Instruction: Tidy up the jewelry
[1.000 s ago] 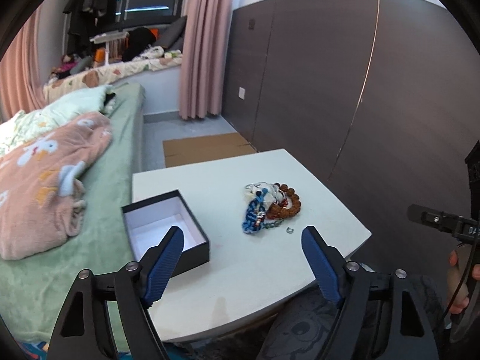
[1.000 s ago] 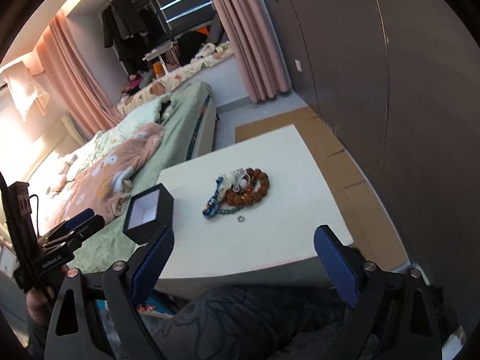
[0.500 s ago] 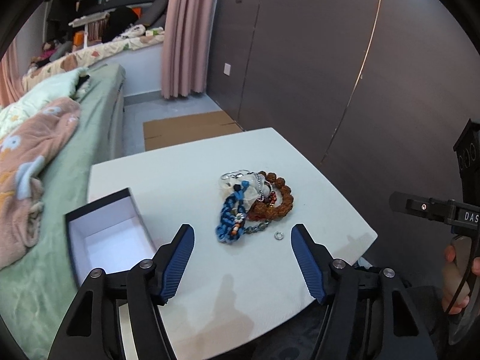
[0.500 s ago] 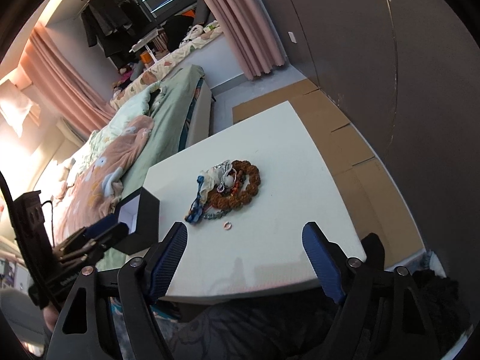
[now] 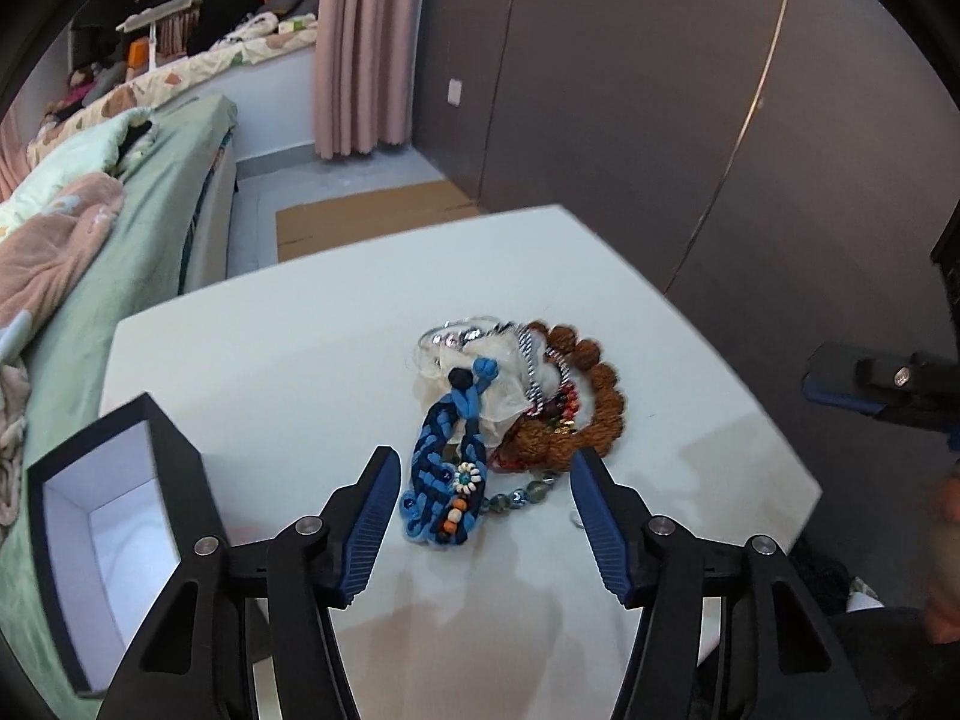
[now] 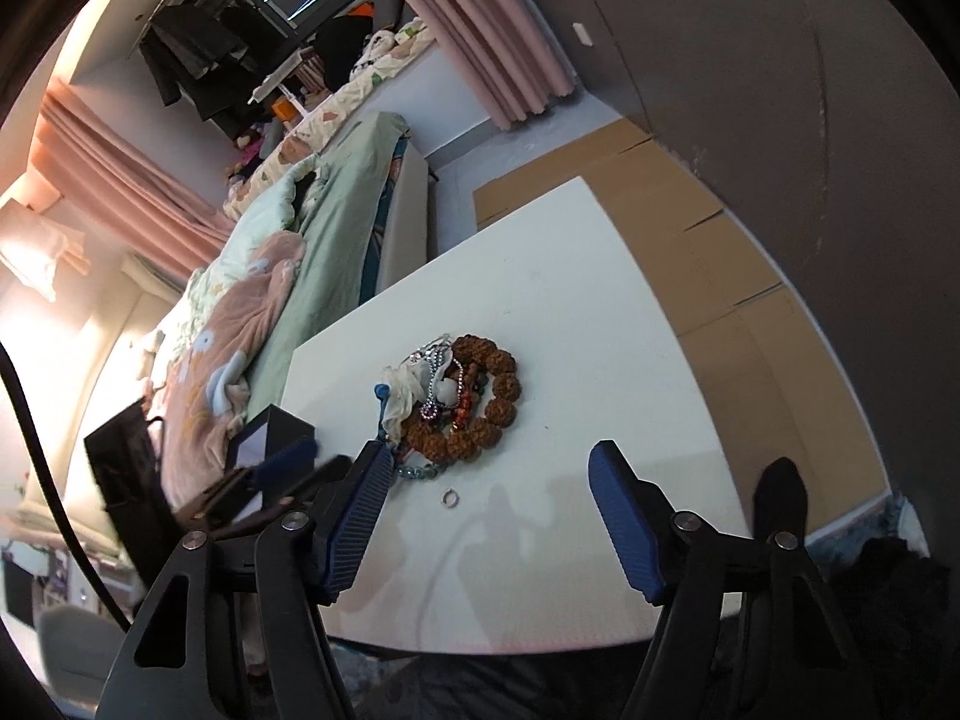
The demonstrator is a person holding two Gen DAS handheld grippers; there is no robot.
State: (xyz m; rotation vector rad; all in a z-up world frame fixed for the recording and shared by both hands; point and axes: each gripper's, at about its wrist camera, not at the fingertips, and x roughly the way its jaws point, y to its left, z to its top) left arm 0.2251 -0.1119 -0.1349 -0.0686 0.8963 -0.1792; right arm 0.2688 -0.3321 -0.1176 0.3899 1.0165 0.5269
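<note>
Hovering over the white table [image 5: 288, 354], the left gripper [image 5: 483, 495] has its blue-padded fingers spread wide and grasping nothing; its tips frame the near end of the jewelry pile [image 5: 516, 402], which serves as landmark. Pile sits mid-table: a blue braided cord bracelet [image 5: 447, 456] on its left side, a brown wooden bead bracelet [image 5: 591, 402] curling around its right side, a crumpled white cloth pouch [image 5: 501, 384] between them, silvery chain pieces at the far edge. Small beaded strand trails from the pile's near edge. A small silver ring [image 6: 450, 498] lies alone just near of the pile, apart from it, on bare tabletop. Black gift box [image 5: 114, 534], open, white-lined, stands left of the pile at the table's near-left edge. Right gripper [image 6: 489, 483] also released, fingers wide apart, empty, held above the table's near edge just short of the pile, ring between its tips in its own view. Bed with green sheet [image 6: 336, 222] and pink blanket [image 6: 240, 330] left of the pile, beyond the table; pink curtain [image 5: 360, 48] far behind.
</note>
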